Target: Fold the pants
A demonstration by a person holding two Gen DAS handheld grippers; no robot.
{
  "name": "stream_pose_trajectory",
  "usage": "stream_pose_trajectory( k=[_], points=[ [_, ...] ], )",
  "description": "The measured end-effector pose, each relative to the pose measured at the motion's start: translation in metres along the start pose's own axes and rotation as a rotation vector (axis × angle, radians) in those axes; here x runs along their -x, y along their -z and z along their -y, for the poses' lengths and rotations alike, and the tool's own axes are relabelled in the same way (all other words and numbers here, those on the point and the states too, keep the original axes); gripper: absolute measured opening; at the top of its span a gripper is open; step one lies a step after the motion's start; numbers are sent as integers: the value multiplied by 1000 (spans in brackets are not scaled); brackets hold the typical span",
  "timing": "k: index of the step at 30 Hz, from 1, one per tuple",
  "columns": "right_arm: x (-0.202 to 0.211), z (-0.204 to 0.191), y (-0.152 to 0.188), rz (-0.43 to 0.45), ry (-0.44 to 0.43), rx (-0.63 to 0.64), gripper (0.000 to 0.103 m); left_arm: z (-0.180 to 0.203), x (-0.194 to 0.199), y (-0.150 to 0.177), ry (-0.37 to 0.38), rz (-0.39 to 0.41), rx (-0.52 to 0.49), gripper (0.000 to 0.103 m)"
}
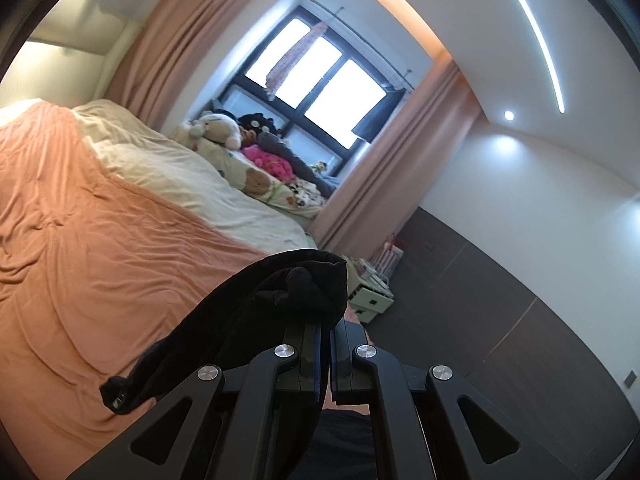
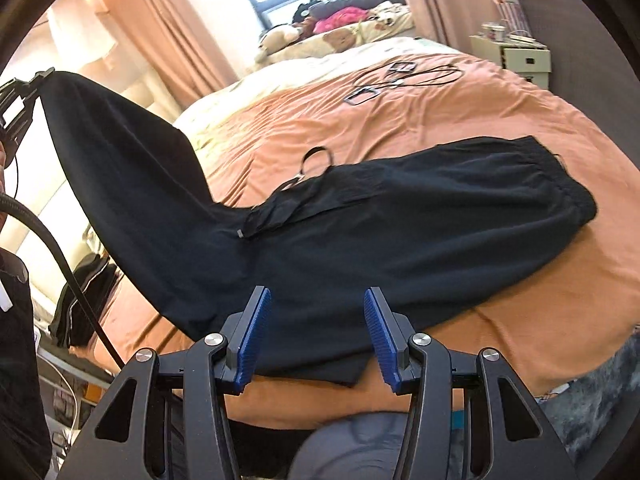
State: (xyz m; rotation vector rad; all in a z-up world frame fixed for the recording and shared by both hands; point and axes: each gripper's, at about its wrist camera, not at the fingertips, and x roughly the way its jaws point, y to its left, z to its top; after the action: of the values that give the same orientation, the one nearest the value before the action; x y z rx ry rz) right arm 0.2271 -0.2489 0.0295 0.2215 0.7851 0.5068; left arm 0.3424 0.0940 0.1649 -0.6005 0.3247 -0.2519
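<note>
Pants (image 2: pixel 400 216) lie across the bed (image 2: pixel 440 120), waistband to the right, one leg lifted up left. Left gripper (image 1: pixel 329 328) fingers are clamped on that leg's black cloth, probably the hem. Right gripper (image 2: pixel 316 336) fingers stand apart over the near edge, nothing between them.

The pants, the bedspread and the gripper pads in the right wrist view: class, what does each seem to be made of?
Pants: thin woven fabric, matte black; it drapes limply in soft folds, likely a light synthetic or cotton blend.
Bedspread: soft orange cloth, matte, finely wrinkled; possibly cotton.
Pads on the right gripper fingers: blue, finely ribbed, probably rubber or plastic.
</note>
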Motion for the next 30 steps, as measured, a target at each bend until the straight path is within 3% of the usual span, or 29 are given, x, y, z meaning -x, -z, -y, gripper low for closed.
stream_pose_trajectory(
  k=[5, 16, 30],
  points=[
    [10, 25, 3, 31, 14, -44, 54, 32, -29, 13, 35, -46, -31, 3],
    [28, 81, 15, 56, 39, -146, 54, 94, -103, 53, 86, -164, -74, 3],
    [49, 148, 28, 81, 89, -268, 54, 132, -204, 146, 123, -395, -91, 3]
  ],
)
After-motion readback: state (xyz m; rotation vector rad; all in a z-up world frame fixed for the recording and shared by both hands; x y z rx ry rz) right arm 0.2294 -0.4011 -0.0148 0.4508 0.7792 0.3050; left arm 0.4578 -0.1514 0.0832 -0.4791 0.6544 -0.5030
